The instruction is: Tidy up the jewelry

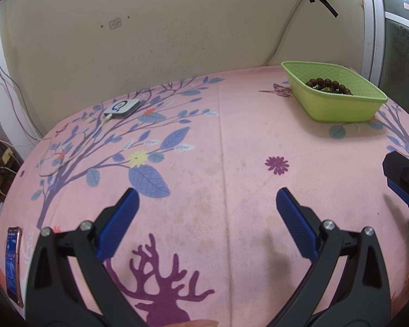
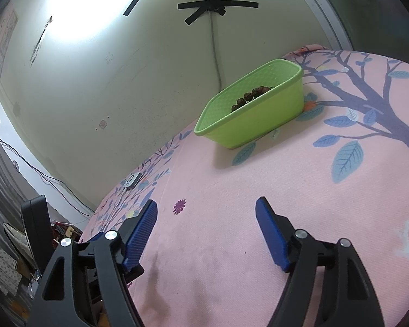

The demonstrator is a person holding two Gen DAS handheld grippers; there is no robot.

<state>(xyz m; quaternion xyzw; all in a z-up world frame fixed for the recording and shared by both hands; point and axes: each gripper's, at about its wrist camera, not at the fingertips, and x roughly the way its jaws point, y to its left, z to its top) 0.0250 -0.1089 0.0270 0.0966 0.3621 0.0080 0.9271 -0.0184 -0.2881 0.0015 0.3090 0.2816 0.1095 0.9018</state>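
Pink floral surface (image 1: 231,141) w/ green basket (image 2: 248,125) collecting brown bead bracelet (image 1: 327,84) (tidy storage). Left tongs (image 1: 207,199) and right tongs (image 2: 205,207) released, empty, nothing left to grab.

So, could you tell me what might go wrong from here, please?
Both sets of jaws are open and empty, so nothing can drop. The beads sit high in the bin, near its rim; a careless reach could tip them out. The phone lies at the cloth's edge and could be knocked off.
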